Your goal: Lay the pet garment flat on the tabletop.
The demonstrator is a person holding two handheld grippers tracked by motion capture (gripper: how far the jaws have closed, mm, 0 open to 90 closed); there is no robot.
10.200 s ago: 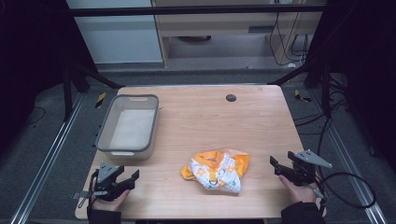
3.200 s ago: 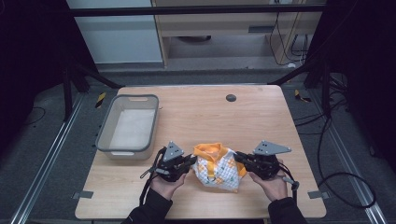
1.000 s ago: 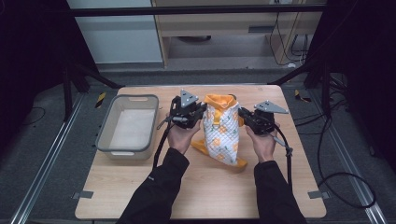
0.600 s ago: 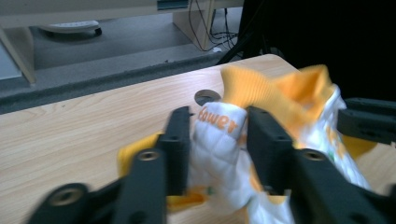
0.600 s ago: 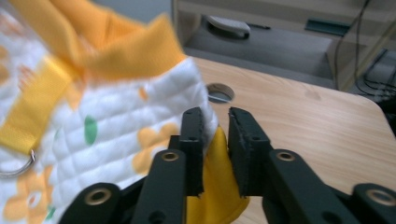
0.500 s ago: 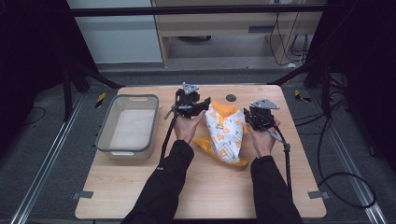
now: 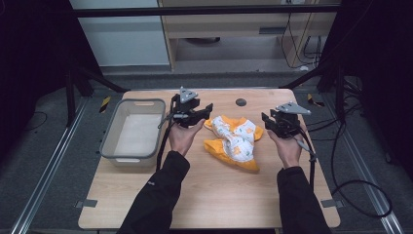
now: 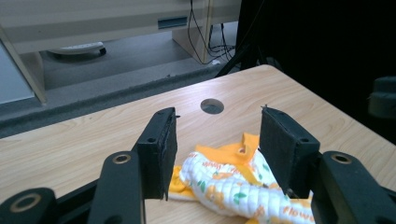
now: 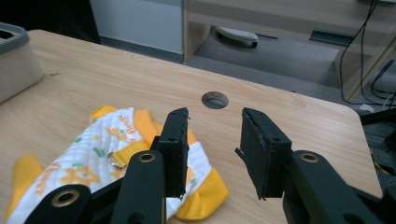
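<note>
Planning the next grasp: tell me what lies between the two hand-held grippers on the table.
In the high view, the orange and white garment lies between the left hand-held gripper and the right hand-held gripper, released on the table.

Overhead forward-down view, two close tool-mounted views, all sharing garment

**Right gripper hovering past the garment**

The right gripper has just been opening its jaws, nothing between them. The orange-and-white printed garment lies crumpled on the wooden table, near its round hole. The grey bin sits far left.
</note>
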